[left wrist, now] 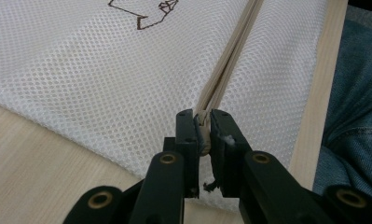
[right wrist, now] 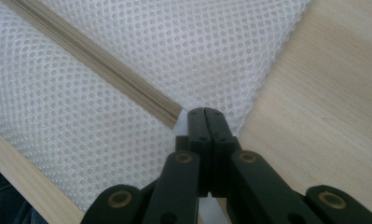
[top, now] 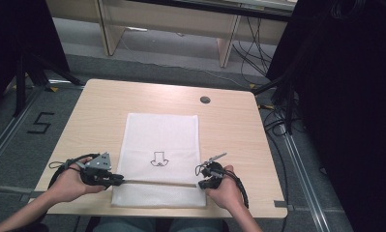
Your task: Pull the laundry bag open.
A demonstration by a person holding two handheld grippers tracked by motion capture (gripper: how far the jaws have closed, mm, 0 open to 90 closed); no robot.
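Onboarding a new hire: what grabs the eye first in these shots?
The white mesh zip bag with a small dark drawing, lying flat mid-way across the pale wooden table. Then its beige zipper running across near the person's edge, with the left tongs clamped on the pull at one end and the right tongs shut on the mesh just past the other.

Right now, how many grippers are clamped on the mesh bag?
2. The left gripper pinches the zipper end at the mesh bag's left edge; the right gripper is shut on its right edge.
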